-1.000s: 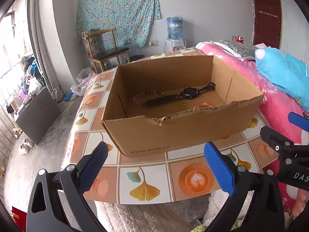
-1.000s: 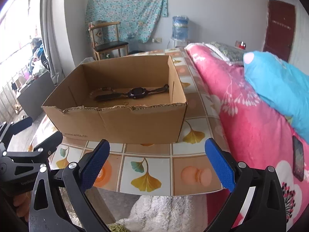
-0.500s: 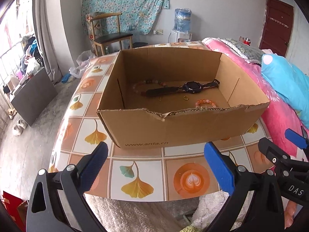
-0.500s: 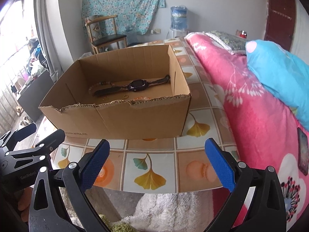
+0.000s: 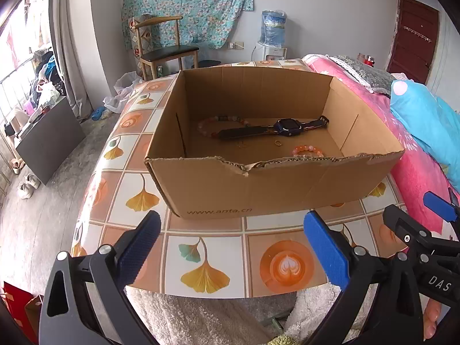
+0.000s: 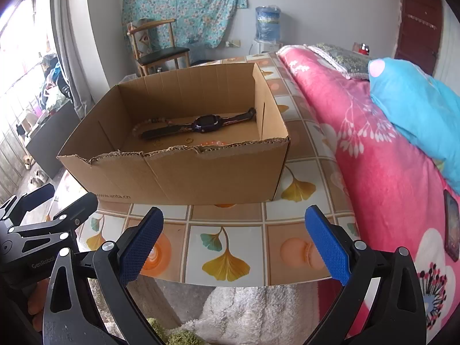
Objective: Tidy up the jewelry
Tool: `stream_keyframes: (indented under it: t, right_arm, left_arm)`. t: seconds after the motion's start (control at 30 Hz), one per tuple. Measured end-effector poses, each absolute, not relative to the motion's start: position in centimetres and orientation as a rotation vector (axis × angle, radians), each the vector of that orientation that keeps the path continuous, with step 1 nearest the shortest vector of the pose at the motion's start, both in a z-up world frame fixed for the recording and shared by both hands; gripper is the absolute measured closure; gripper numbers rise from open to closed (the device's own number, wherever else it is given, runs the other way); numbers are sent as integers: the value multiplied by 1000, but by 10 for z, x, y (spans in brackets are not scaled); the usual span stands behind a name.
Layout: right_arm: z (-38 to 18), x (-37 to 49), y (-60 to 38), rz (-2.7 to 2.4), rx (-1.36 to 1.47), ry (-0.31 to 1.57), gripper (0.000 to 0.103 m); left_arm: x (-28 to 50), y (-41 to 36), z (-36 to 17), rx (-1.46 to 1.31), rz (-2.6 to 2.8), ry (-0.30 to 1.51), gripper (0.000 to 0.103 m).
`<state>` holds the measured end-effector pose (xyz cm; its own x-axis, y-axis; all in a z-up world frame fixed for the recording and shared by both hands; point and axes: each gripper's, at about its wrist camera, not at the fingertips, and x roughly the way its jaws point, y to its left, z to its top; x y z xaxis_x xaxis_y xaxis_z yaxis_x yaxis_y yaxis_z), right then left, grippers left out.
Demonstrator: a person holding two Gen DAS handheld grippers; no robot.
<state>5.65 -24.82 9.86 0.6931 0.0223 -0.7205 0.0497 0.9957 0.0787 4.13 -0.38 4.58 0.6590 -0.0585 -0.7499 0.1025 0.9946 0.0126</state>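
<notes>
An open cardboard box stands on the tiled table. Inside lie a dark watch, a pale bead bracelet, an orange bead bracelet partly hidden by the front wall, and small gold rings. My left gripper is open and empty, in front of the box near the table's front edge. My right gripper is open and empty, to its right.
A bed with a pink blanket and a blue pillow borders the table on the right. A wooden chair and a water dispenser stand at the far wall. A white fluffy rug lies below the table edge.
Both grippers have risen and tilted, so the box interior shows more fully. Both stay open and empty. The box contents have not moved.
</notes>
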Motion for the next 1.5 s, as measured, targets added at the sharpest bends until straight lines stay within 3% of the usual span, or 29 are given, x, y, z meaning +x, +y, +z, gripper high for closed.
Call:
stream_keyframes:
  t: [1.5]
  right_arm:
    - [100,58,-250,-22,101,810,8]
  left_arm:
    - [46,-1,32,34,-78,903,5]
